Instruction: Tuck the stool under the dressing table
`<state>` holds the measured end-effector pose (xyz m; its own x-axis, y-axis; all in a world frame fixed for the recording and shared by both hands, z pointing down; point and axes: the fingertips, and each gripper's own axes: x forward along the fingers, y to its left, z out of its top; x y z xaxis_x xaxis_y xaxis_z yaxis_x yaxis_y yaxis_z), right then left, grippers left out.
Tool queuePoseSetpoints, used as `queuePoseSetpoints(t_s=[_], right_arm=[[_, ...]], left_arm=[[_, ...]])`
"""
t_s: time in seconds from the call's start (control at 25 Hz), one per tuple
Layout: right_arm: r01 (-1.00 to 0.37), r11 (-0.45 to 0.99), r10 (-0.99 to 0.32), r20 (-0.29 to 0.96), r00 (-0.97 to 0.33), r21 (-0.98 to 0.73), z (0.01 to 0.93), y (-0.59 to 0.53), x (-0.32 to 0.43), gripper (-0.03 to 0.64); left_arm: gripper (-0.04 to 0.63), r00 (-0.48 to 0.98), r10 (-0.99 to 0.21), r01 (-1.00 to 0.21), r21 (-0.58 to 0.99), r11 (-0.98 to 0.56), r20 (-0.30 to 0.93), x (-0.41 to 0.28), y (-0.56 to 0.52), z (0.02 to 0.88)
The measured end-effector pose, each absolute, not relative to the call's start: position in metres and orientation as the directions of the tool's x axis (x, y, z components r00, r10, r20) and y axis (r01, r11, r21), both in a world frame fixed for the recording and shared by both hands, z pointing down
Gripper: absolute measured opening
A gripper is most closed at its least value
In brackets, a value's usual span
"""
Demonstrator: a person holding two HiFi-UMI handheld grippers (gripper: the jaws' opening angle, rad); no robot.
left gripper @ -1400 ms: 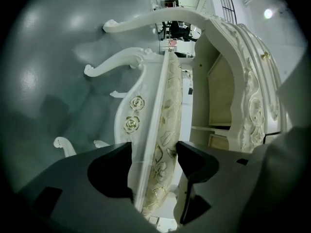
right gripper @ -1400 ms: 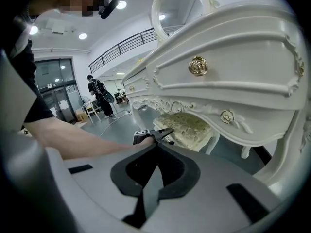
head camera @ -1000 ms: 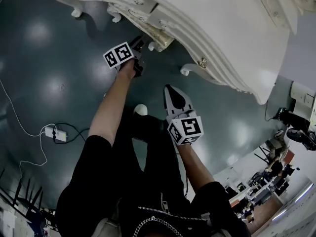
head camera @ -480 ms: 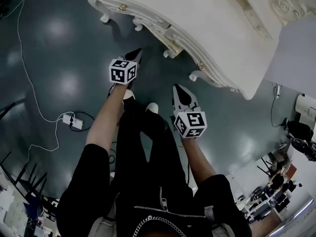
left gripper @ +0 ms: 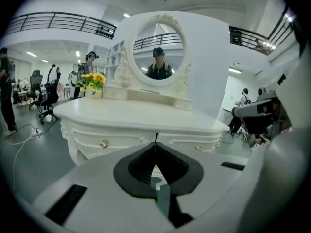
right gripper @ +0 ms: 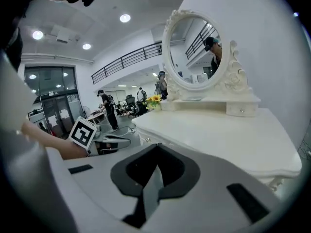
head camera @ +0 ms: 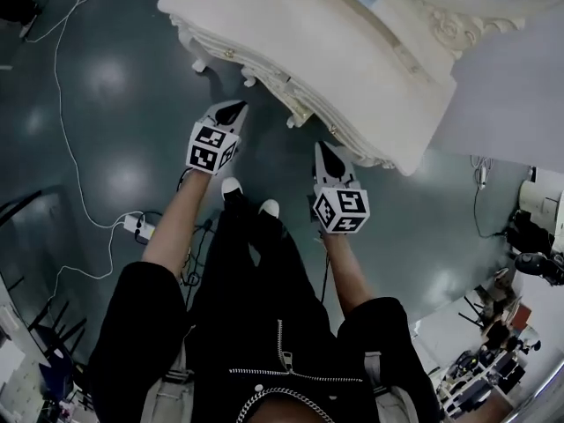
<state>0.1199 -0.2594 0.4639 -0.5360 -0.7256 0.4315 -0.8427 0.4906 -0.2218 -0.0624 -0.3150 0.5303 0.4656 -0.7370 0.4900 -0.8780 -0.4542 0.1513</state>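
The white carved dressing table (head camera: pixel 352 51) fills the top of the head view, and its top (left gripper: pixel 136 115) lies straight ahead in the left gripper view. Under its front edge only a white, gold-trimmed corner of the stool (head camera: pixel 298 111) shows; the rest is hidden beneath the table. My left gripper (head camera: pixel 233 110) hangs in the air before the table front, shut and with nothing in it. My right gripper (head camera: pixel 329 153) is also shut and holds nothing, raised beside the table's right part (right gripper: pixel 218 130). Neither touches the stool or the table.
An oval mirror (left gripper: pixel 158 57) and a vase of yellow flowers (left gripper: pixel 92 81) stand on the table. A power strip (head camera: pixel 137 226) with a white cable (head camera: pixel 66 104) lies on the dark floor at left. My feet (head camera: pixel 232 186) stand just before the table. People and office chairs are far left.
Both grippers have risen from low by the stool towards the head camera. The left one has drawn back from the stool and rolled. The table now shows from higher up.
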Motion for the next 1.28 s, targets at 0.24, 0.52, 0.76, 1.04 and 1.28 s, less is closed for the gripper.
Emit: queuePoseSetpoints(t_s=[0.24, 0.52, 0.76, 1.04, 1.28], right_arm=[[-0.862, 0.468, -0.785, 0.356, -0.507, -0.196, 0.396, -0.275, 0.132, 0.006], [-0.872, 0.463, -0.825, 0.281, -0.49, -0.162, 0.34, -0.275, 0.145, 0.006], [-0.878, 0.459, -0.853, 0.211, -0.478, -0.137, 0.299, -0.278, 0.163, 0.006], [-0.879, 0.467, -0.867, 0.144, -0.477, -0.099, 0.267, -0.284, 0.175, 0.006], [-0.871, 0.484, -0.86, 0.136, -0.491, -0.083, 0.261, -0.275, 0.171, 0.006]], left_arm=[[0.021, 0.489, -0.752, -0.86, 0.104, -0.499, 0.442, -0.057, -0.314, 0.436], [0.021, 0.512, -0.783, -0.847, 0.054, -0.529, 0.354, -0.04, -0.303, 0.349], [0.021, 0.519, -0.806, -0.845, 0.027, -0.535, 0.283, -0.028, -0.301, 0.298], [0.021, 0.535, -0.816, -0.833, -0.022, -0.553, 0.218, -0.014, -0.297, 0.259], [0.021, 0.535, -0.82, -0.836, -0.015, -0.549, 0.204, -0.009, -0.289, 0.254]])
